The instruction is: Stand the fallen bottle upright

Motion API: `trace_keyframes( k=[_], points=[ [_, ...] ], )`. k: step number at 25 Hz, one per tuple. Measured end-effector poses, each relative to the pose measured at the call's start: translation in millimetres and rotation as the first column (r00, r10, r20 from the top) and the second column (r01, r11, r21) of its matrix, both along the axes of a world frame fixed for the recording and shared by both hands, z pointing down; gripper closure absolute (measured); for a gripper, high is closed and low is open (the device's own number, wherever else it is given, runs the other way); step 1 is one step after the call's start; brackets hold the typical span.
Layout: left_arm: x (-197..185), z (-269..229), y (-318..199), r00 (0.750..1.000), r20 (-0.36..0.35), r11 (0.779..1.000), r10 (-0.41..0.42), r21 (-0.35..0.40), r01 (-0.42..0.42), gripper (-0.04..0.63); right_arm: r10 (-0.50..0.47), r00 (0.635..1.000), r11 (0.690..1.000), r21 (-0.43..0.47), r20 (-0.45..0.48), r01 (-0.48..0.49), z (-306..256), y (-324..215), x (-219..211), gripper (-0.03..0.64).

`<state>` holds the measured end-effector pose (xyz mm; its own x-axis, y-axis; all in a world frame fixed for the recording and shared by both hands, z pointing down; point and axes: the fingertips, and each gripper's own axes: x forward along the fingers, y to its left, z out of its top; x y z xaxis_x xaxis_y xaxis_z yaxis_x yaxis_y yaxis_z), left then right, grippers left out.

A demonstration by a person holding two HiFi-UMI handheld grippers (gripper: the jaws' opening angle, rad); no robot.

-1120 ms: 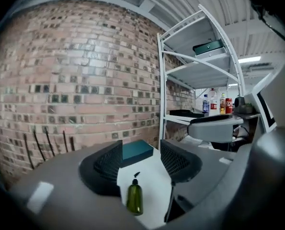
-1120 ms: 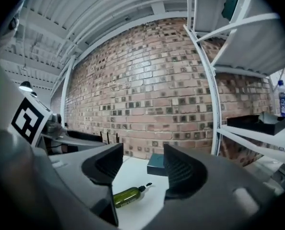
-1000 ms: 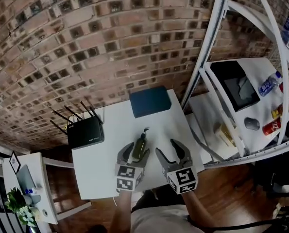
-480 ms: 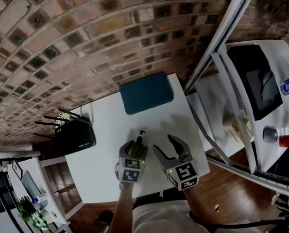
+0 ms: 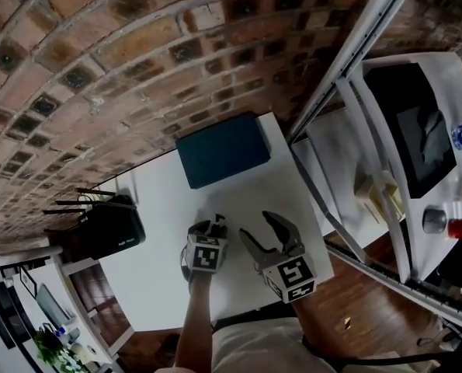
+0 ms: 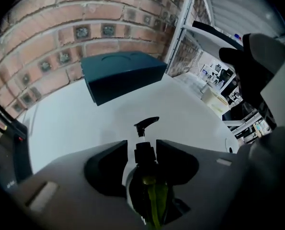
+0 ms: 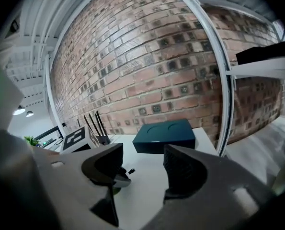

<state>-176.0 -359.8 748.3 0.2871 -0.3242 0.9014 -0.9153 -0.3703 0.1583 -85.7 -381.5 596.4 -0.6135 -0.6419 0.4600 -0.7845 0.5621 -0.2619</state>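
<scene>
One bottle (image 6: 151, 200), btwn closing left tongs (image 6: 141, 145)

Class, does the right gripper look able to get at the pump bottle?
Probably only partly: the left gripper's closing jaws flank the pump bottle, leaving the right gripper just its pump head.

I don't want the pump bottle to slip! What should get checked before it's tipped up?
1. Bottle between the left gripper's jaws: ok, the neck sits in the gap.
2. Firm squeeze: cannot tell, the jaws are closing now.
3. Right gripper out of the way: ok, it is open, empty and off to the side.
4. Bare table to stand the bottle on: ok, there is free space past the pump.
5. Blue box clear of the bottle: ok, it sits apart, by the brick wall.
</scene>
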Motion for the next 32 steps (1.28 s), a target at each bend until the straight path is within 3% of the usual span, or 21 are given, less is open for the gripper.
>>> trace_keyframes(
  k=[2, 6, 15, 19, 24, 32],
  points=[
    [0.1, 3.6, 1.7, 1.0, 0.012, 0.999, 0.016, -0.03, -0.016, 0.44, 0.007, 1.0, 1.0, 0.0, -0.012, -0.007, 0.1, -1.7, 4.3, 0.365],
    [0.1, 0.6, 5.5, 1.0, -0.005, 0.998, 0.021, -0.055, -0.021, 0.443, 0.021, 0.999, 0.999, -0.024, -0.05, -0.022, 6.9, 3.0, 13.6, 0.365],
    [-21.1, -63.5, 21.3, 0.997, -0.057, 0.992, -0.058, 0.11, 0.064, 0.446, -0.001, 0.999, 1.0, 0.014, -0.053, 0.002, -11.3, 15.8, -2.4, 0.366],
    [-35.9, -93.9, 40.2, 0.992, -0.071, 0.964, -0.102, 0.239, 0.116, 0.448, -0.04, 0.998, 0.998, 0.056, -0.05, 0.042, -32.5, 28.7, -22.4, 0.365],
    [-43.6, -109.3, 71.1, 0.984, -0.124, 0.908, -0.126, 0.384, 0.165, 0.448, -0.105, 0.993, 0.989, 0.1, -0.052, 0.11, -47.3, 52.3, -45.9, 0.365],
    [-46.2, -111.5, 119.7, 0.984, -0.148, 0.826, -0.103, 0.537, 0.168, 0.448, -0.151, 0.988, 0.977, 0.153, -0.004, 0.15, -73.8, 112.3, -63.1, 0.365]
  ],
)
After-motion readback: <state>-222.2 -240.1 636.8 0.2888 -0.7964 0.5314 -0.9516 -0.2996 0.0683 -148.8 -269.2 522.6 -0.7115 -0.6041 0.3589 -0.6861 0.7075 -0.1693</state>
